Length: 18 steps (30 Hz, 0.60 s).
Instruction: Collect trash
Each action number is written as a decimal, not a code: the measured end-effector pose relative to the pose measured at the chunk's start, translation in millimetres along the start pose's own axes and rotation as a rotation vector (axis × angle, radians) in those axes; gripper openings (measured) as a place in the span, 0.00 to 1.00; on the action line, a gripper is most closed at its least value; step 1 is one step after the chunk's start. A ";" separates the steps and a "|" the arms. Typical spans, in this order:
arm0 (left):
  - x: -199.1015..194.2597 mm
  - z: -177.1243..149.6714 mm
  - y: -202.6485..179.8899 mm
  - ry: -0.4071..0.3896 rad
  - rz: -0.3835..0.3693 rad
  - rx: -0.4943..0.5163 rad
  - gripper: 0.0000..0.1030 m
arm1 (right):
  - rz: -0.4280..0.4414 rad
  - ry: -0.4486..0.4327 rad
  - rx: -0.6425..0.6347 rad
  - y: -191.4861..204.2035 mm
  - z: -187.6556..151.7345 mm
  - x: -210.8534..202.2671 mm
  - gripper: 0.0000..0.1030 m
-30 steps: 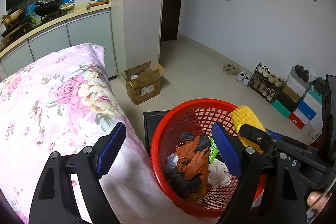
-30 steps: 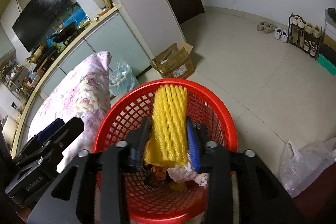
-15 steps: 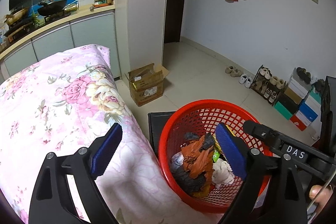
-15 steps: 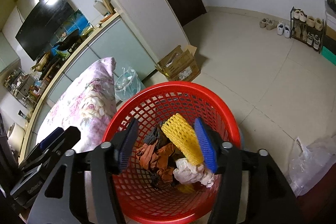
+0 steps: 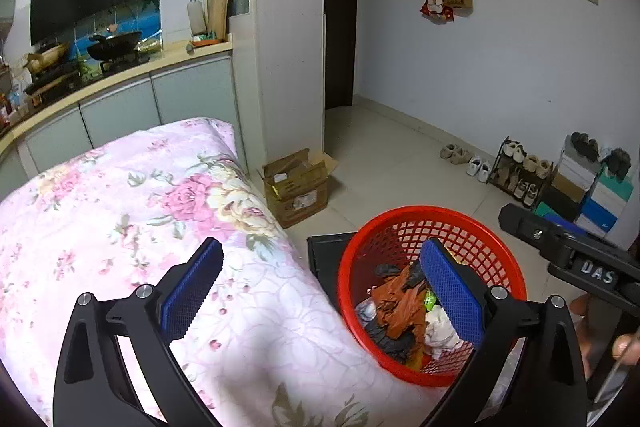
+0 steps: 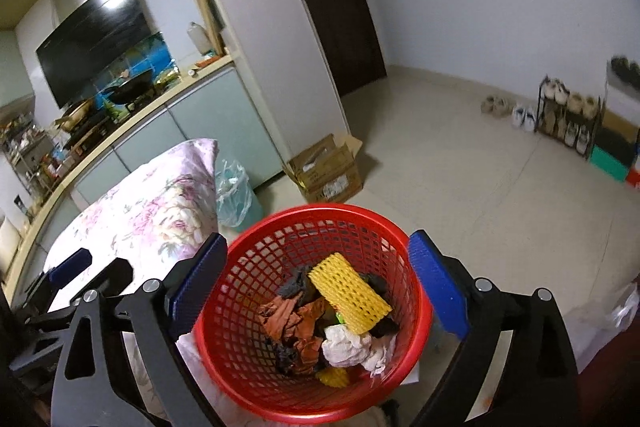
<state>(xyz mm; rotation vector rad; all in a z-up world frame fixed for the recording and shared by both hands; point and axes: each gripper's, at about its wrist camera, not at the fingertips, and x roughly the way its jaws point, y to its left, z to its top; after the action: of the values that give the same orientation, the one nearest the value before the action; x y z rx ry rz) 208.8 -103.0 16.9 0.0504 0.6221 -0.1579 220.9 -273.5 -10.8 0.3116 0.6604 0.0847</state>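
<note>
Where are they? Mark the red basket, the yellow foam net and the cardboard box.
Red basket (image 6: 320, 213): right wrist view, far rim.
Yellow foam net (image 6: 349, 293): right wrist view, middle of its mesh, on top of the trash.
Cardboard box (image 5: 298, 193): left wrist view, front side facing the camera.

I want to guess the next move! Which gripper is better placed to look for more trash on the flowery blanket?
Probably the left gripper: it is empty, its jaws opening over the flowery blanket. The right gripper, also opening, hangs over the red basket, where the yellow foam net lies.
</note>
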 end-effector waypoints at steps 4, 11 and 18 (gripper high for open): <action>-11.4 -0.7 3.7 -0.022 0.001 -0.003 0.93 | 0.011 -0.016 -0.027 8.9 -2.7 -14.7 0.89; -32.0 -6.1 11.8 -0.060 0.015 0.002 0.93 | -0.006 -0.041 -0.064 18.4 -18.8 -49.0 0.93; -52.0 -16.2 15.8 -0.090 0.031 0.005 0.93 | 0.001 -0.040 -0.079 29.7 -44.9 -69.0 0.93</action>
<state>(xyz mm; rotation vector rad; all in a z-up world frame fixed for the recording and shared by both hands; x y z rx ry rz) 160.3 -79.0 34.1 0.0575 0.5311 -0.1306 139.6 -245.9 5.7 0.2372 0.6155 0.1053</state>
